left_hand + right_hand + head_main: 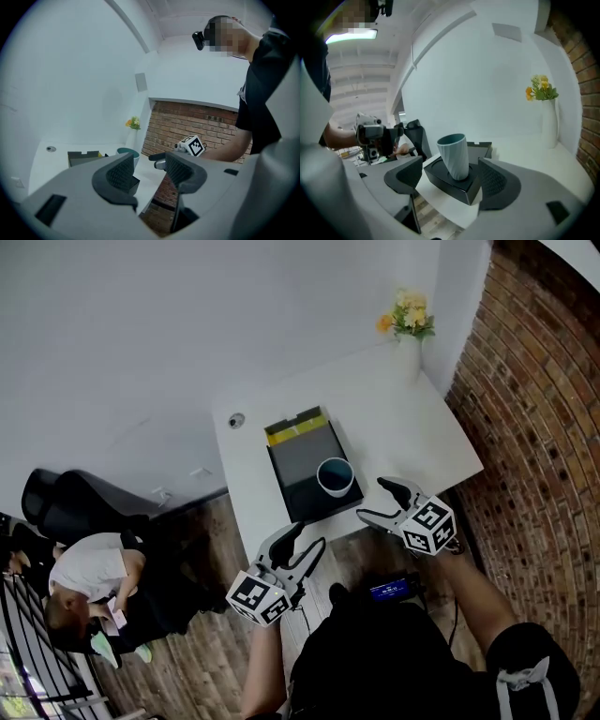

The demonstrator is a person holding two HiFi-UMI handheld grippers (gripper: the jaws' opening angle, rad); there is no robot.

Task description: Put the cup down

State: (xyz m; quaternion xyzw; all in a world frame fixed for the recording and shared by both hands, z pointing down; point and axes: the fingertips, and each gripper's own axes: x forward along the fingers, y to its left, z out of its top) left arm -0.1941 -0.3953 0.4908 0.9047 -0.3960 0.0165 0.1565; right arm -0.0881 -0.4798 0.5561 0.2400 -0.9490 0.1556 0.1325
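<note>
A blue-grey ribbed cup [335, 476] stands upright on the near right corner of a flat black box [302, 457] on the white table [403, 418]. No gripper touches it. My right gripper [373, 500] is open at the table's near edge, just right of the cup. In the right gripper view the cup [454, 154] stands beyond the spread jaws [450, 177], on the box [451, 183]. My left gripper [304, 540] is open and empty, off the table's near edge to the left. The left gripper view shows the cup [127, 151] far past its jaws [147, 171].
A white vase of yellow flowers [410, 326] stands at the table's far corner. A brick wall [539, 399] runs along the right. A small round fitting [235, 420] sits at the table's far left. A person [89, 582] and a black chair [75, 498] are on the floor at left.
</note>
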